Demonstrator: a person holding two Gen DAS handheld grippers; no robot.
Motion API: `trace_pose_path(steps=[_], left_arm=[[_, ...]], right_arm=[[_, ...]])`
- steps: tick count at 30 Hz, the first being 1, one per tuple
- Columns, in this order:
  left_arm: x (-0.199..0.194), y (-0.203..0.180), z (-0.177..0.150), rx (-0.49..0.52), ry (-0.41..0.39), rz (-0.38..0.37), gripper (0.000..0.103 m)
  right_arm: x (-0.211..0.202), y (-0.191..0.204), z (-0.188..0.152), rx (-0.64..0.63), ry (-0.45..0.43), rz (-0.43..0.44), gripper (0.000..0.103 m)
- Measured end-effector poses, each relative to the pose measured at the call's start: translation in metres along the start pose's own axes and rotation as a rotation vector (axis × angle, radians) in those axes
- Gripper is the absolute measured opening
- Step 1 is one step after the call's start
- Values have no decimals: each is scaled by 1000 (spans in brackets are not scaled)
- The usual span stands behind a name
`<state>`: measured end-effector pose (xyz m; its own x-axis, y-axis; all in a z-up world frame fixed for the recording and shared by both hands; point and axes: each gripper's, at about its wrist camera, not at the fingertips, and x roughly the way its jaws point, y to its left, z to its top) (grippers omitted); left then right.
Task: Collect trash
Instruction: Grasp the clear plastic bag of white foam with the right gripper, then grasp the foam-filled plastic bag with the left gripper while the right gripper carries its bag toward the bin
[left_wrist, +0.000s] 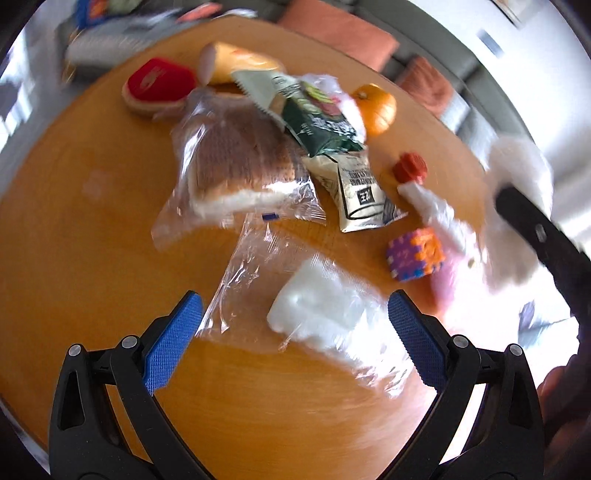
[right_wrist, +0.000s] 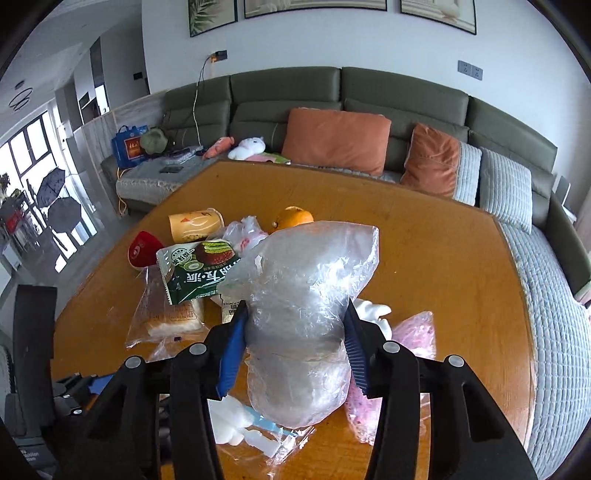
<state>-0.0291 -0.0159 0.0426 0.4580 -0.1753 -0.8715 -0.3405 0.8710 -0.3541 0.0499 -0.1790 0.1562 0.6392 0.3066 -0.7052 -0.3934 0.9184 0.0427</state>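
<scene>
Left wrist view, heavily blurred: the left gripper (left_wrist: 295, 339) hangs over the wooden surface (left_wrist: 92, 221) with its blue-padded jaws wide apart and pressing on nothing. Between and just ahead of them lies a clear plastic bag with white contents (left_wrist: 325, 317), crinkled and glossy, flat on the surface; its loose transparent end reaches toward the left jaw, and the white lump sits nearer the right one. Beyond it are a bagged loaf of bread (left_wrist: 240, 170), a dark green snack wrapper (left_wrist: 321, 125), a cream packet (left_wrist: 358, 192) whose print is too smeared to read, a red-capped white bottle (left_wrist: 424, 192), a purple and orange foam cube (left_wrist: 415, 254), an orange (left_wrist: 375, 109), a yellow paper cup (left_wrist: 240, 62) on its side and a red cup (left_wrist: 159, 85).

Right wrist view, sharp: the right gripper (right_wrist: 295, 332) has its jaws clamped on a crumpled clear plastic bag (right_wrist: 303, 295), a cloudy, wrinkled bundle pinched at its waist, bulging above and below the pads and lifted clear of the surface (right_wrist: 443, 258). The green wrapper (right_wrist: 199, 273) carries white Chinese characters and pictures of green-and-brown cakes. Below the held bundle lies the bag of white pieces (right_wrist: 240, 424), and to the right a pink speckled bag (right_wrist: 413, 328).
</scene>
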Motion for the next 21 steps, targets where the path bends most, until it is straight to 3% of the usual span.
trace_pose_path(steps=[4, 9, 11, 14, 15, 16, 18, 21], left_arm=[[2, -11, -13, -66, -4, 54, 97], [31, -35, -19, 54, 48, 112, 97], [43, -42, -19, 123, 86, 85, 97], [44, -54, -20, 271, 52, 22, 76], [43, -57, -20, 302, 54, -15, 58], [42, -59, -19, 316, 58, -30, 50], [38, -61, -17, 341, 74, -64, 41], [22, -59, -13, 357, 61, -140, 37]], right_arm=[[-11, -10, -2, 7, -27, -8, 50], [-15, -21, -4, 14, -27, -7, 50], [-16, -26, -7, 28, -25, -5, 50], [-19, -32, -8, 42, -35, -10, 50], [-20, -34, -7, 48, -38, -11, 50], [-21, -36, -6, 55, -41, -12, 50], [-23, -39, -5, 65, -49, -12, 50], [-25, -39, -2, 81, -60, -2, 50]])
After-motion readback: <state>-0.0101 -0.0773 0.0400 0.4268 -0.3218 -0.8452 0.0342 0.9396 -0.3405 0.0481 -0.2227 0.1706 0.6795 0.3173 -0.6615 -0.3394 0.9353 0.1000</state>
